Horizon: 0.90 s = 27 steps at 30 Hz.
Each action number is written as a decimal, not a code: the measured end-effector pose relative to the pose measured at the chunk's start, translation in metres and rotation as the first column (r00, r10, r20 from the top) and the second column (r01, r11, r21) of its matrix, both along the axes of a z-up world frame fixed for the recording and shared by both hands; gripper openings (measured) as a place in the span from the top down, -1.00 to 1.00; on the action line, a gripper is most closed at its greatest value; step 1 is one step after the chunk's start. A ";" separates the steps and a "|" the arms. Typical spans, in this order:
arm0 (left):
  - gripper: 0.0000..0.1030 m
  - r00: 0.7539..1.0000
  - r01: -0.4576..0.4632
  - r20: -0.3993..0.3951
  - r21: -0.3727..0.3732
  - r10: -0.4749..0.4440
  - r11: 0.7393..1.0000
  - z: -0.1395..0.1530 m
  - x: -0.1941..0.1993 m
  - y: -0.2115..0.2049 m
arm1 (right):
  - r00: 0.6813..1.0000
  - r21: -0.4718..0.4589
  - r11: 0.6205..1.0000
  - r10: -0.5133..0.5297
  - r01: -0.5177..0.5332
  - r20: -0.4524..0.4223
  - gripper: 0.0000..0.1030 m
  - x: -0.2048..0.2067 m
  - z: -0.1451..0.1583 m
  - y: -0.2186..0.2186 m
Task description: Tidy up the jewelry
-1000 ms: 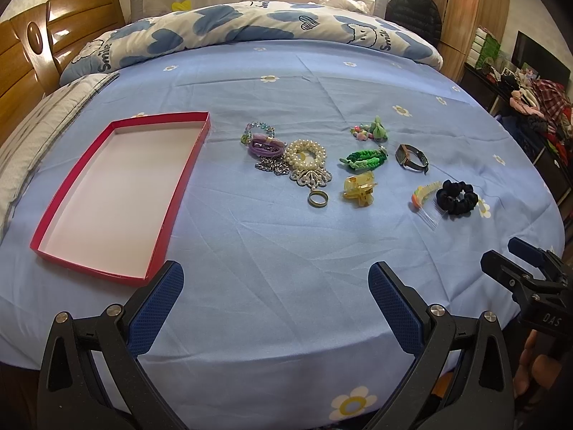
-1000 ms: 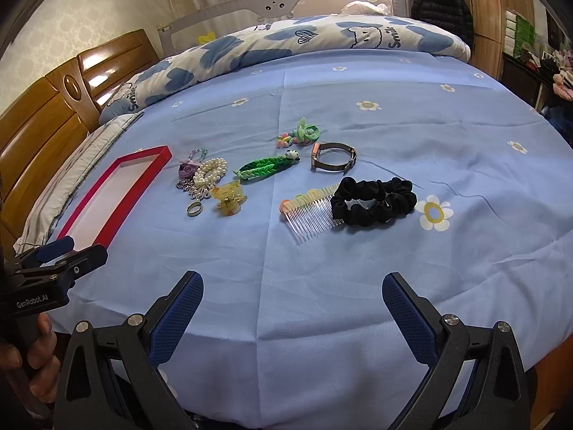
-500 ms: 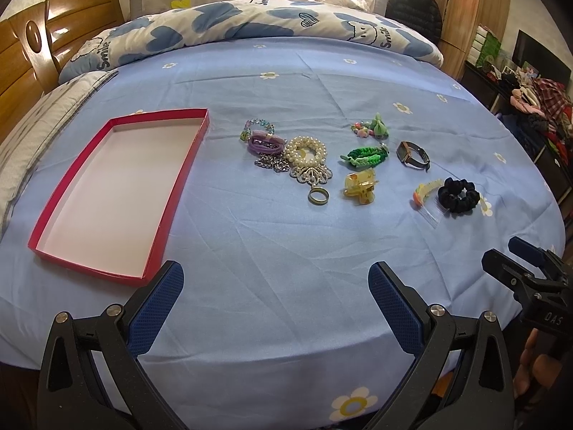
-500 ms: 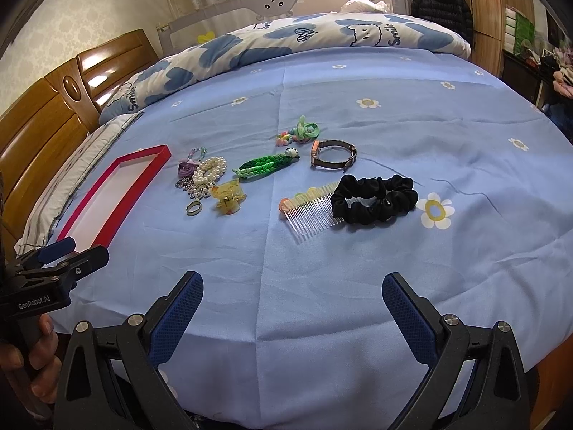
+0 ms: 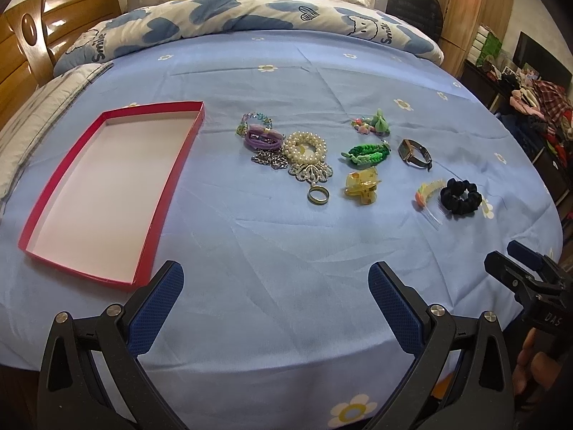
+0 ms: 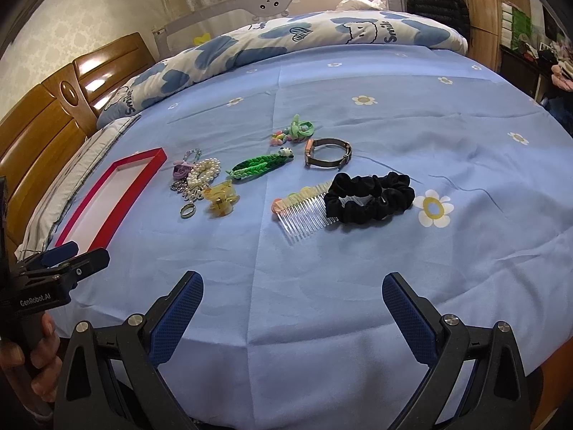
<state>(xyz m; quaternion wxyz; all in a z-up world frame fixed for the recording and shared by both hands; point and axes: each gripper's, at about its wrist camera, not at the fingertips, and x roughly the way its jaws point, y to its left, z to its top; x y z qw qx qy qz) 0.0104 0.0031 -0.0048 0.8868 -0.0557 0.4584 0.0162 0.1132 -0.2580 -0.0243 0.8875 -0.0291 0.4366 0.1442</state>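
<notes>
An empty red tray (image 5: 46, 193) with a white floor lies at the left of the blue bedsheet; it also shows in the right wrist view (image 6: 118, 190). Several pieces lie to its right: a pearl bracelet (image 5: 305, 147), a purple bracelet (image 5: 260, 139), a ring (image 5: 318, 194), a yellow claw clip (image 5: 361, 185), a green braided band (image 5: 365, 152), a watch (image 5: 414, 153), a comb (image 6: 304, 211) and a black scrunchie (image 6: 370, 197). My left gripper (image 5: 275, 297) is open and empty near the bed's front edge. My right gripper (image 6: 292, 304) is open and empty, short of the comb.
A folded blue-and-white quilt (image 5: 229, 18) lies along the far side of the bed. A wooden headboard (image 6: 43, 122) stands at the left. A wardrobe and a cluttered shelf (image 5: 530, 89) stand at the right. The bed edge runs just below both grippers.
Both views have crept slightly forward over the bed, so the tray and jewelry sit a little nearer. Both grippers stay open and empty.
</notes>
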 end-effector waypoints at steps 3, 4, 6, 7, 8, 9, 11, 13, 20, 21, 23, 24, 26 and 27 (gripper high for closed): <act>-1.00 1.000 0.012 0.000 -0.003 -0.012 1.000 -0.001 0.006 -0.001 | 1.000 -0.008 1.000 -0.009 0.009 -0.002 -0.95 0.004 0.000 -0.004; -1.00 1.000 0.019 0.001 -0.005 -0.019 1.000 -0.001 0.008 -0.003 | 1.000 -0.001 1.000 -0.012 0.012 0.000 -0.94 0.005 0.000 -0.006; -1.00 0.999 0.039 0.007 -0.010 -0.039 0.999 -0.001 0.015 -0.006 | 1.000 0.010 1.000 -0.017 0.017 0.004 -0.93 0.008 0.000 -0.009; -1.00 0.998 0.055 0.010 -0.013 -0.055 0.998 0.000 0.020 -0.010 | 1.000 0.014 1.000 -0.019 0.019 0.008 -0.93 0.011 0.000 -0.011; -1.00 0.998 0.067 0.015 -0.019 -0.066 0.998 0.001 0.024 -0.012 | 1.000 0.022 1.000 -0.021 0.020 0.016 -0.93 0.012 0.000 -0.013; -1.00 0.997 0.081 0.021 -0.023 -0.080 0.996 0.002 0.029 -0.015 | 1.000 0.022 0.999 -0.024 0.024 0.019 -0.93 0.016 0.001 -0.015; -1.00 0.994 0.110 0.030 -0.029 -0.109 0.994 0.003 0.040 -0.021 | 0.998 0.016 0.999 -0.032 0.031 0.047 -0.92 0.023 0.003 -0.020; -1.00 0.991 0.130 0.026 -0.030 -0.130 0.991 0.003 0.052 -0.027 | 0.997 0.024 0.999 -0.047 0.046 0.058 -0.88 0.033 0.004 -0.028; -1.00 0.983 0.184 -0.012 -0.052 -0.185 0.982 -0.010 0.098 -0.047 | 0.994 0.062 0.992 -0.107 0.108 -0.020 -0.51 0.071 -0.007 -0.051; -1.00 0.981 0.194 -0.017 -0.059 -0.195 0.979 -0.012 0.104 -0.049 | 0.992 0.068 0.991 -0.116 0.118 -0.043 -0.49 0.078 -0.011 -0.054; -0.97 0.978 0.207 -0.025 -0.052 -0.209 0.977 -0.017 0.113 -0.054 | 0.991 0.063 0.989 -0.128 0.131 -0.046 -0.34 0.087 -0.014 -0.057; -0.94 0.976 0.216 -0.033 -0.042 -0.217 0.976 -0.021 0.119 -0.058 | 0.990 0.064 0.989 -0.132 0.135 -0.055 -0.30 0.092 -0.017 -0.058; -0.86 0.971 0.229 -0.054 -0.037 -0.231 0.973 -0.029 0.126 -0.063 | 0.988 0.075 0.987 -0.135 0.140 -0.070 -0.23 0.101 -0.022 -0.060; -0.79 0.969 0.235 -0.067 -0.037 -0.237 0.971 -0.033 0.130 -0.065 | 0.989 0.076 0.987 -0.135 0.140 -0.064 -0.21 0.105 -0.024 -0.062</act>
